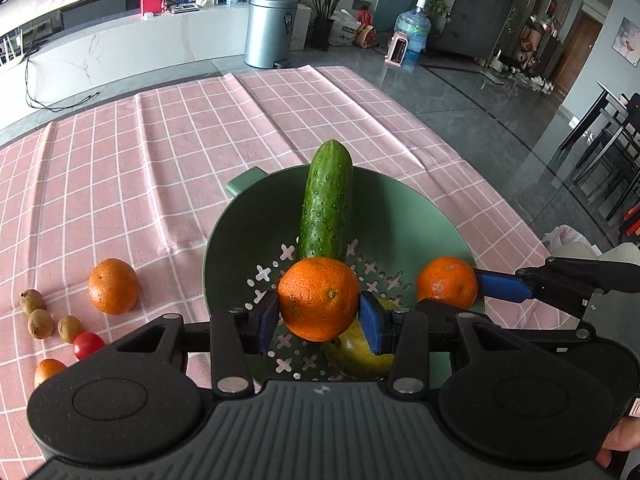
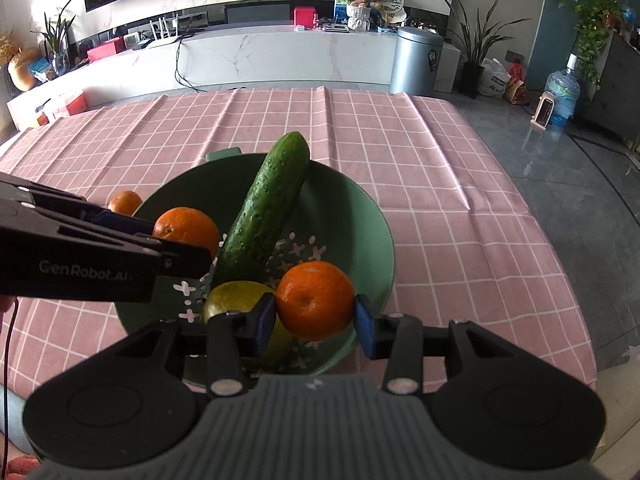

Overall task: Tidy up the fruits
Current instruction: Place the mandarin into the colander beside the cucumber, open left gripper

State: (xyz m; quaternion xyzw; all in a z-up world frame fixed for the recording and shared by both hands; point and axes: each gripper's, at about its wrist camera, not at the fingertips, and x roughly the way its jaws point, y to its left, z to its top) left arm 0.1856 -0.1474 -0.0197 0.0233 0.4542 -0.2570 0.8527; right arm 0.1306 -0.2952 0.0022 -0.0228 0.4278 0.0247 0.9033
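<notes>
Hovering over a green colander [image 1: 420,216], left tongs [image 1: 319,314] and right tongs [image 2: 315,314] each clamp a firm, light orange at its widest middle; squeezing harder would likely bruise.

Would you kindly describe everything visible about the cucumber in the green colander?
The cucumber is dark green with pale bumps on glossy skin, whole and uncut. It lies tilted in the green colander: its far end pokes over the rim, its near end dips toward the perforated bottom, behind the orange held in the left tongs. Whether they touch is unclear.
</notes>
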